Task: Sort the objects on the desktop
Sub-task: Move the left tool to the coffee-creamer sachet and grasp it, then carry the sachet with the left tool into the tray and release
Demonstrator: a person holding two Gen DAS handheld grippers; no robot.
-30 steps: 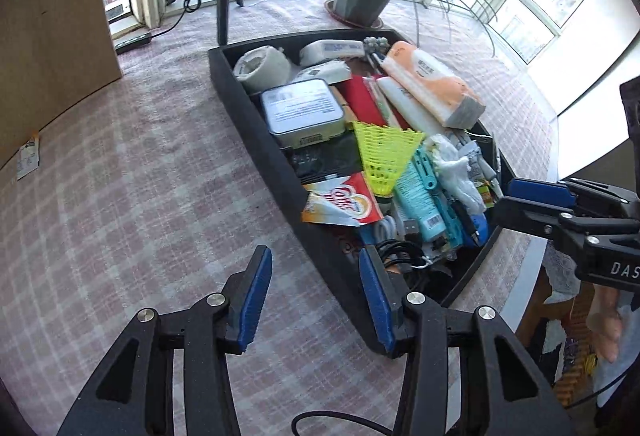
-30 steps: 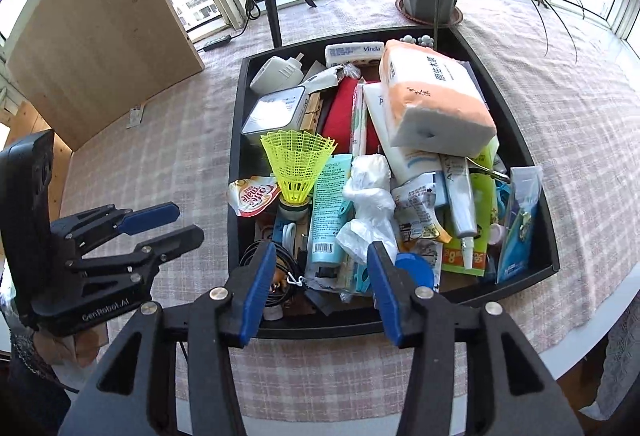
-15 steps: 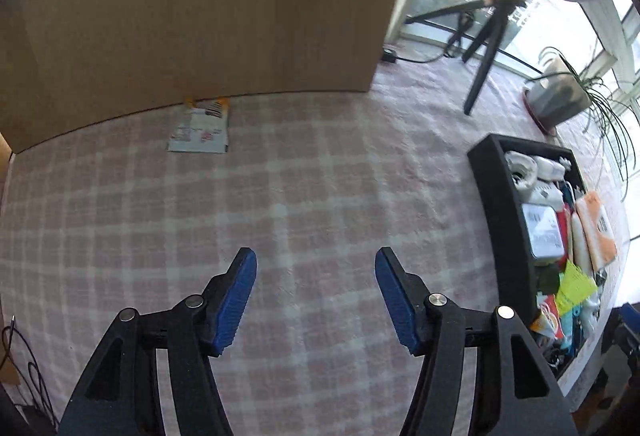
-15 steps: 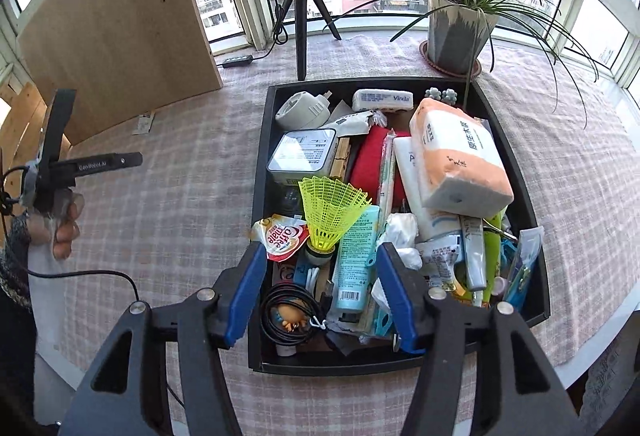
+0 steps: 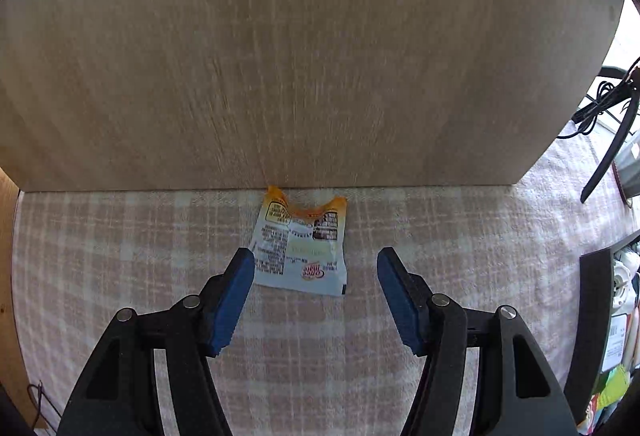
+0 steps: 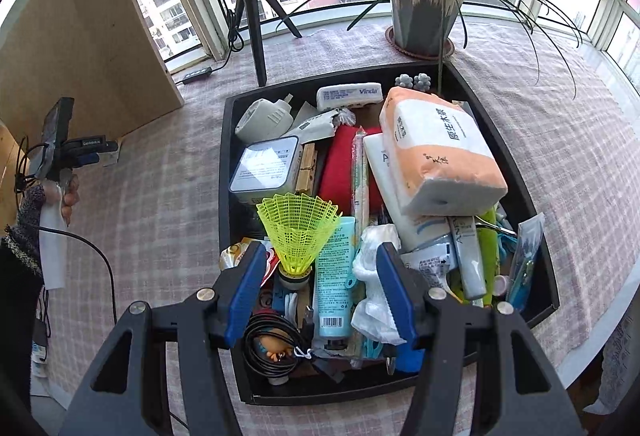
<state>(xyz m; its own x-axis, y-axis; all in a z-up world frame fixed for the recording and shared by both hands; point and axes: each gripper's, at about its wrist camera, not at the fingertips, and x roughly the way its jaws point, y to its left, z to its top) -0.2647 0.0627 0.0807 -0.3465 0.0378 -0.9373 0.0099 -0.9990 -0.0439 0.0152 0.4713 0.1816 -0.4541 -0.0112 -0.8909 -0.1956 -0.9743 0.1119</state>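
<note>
Over by the wooden panel (image 5: 280,55) we now have the left tool (image 5: 316,268), which a moment ago hung beside the black tray (image 6: 230,139). It has swung right across the checked cloth of the counter (image 5: 120,236) and tipped down over a lone sachet (image 5: 302,248) lying flat against the foot of that panel. Its jaws have spread from a narrower gap and now hold steady, wide and empty, straddling the sachet's near edge without touching it. So we read this as a pick-up lining up, the stray packet first.

Our right tool (image 6: 318,276) has barely shifted: jaws a little wider than before, nothing in them, hovering over the yellow shuttlecock (image 6: 298,232) and blue tube (image 6: 334,276) in the crowded tray.
</note>
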